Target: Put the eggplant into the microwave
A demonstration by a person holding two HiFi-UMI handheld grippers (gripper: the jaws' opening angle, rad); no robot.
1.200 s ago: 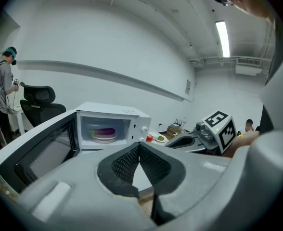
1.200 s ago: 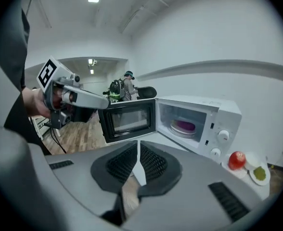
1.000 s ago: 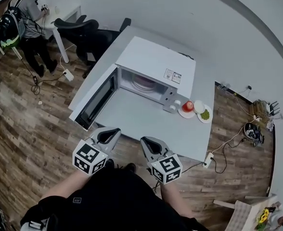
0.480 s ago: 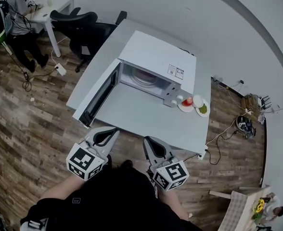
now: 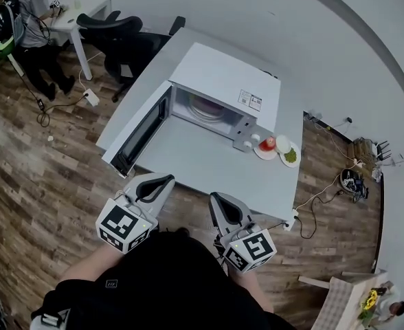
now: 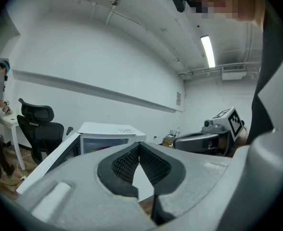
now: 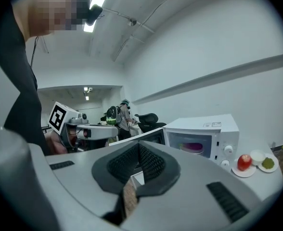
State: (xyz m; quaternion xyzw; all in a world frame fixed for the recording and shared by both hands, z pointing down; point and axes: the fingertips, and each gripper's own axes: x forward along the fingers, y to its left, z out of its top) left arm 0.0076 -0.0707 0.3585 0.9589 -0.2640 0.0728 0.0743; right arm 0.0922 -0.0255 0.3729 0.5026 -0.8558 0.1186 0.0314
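Head view: left gripper and right gripper are held roughly level, side by side, short of the table, probably because nothing's left to carry.

Left gripper view: jaws are pressed together, nothing pinched.

Right gripper view: shut and empty too. Something purple, likely the eggplant, is seen inside the open microwave, well ahead of the fingertips.

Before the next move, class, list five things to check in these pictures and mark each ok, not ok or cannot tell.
1. The door of the microwave is open: ok.
2. The left gripper is shut and empty: ok.
3. The right gripper is shut and empty: ok.
4. The eggplant is located: cannot tell; only a pink-purple shape shows inside the microwave.
5. The table in front of the microwave is bare: ok.
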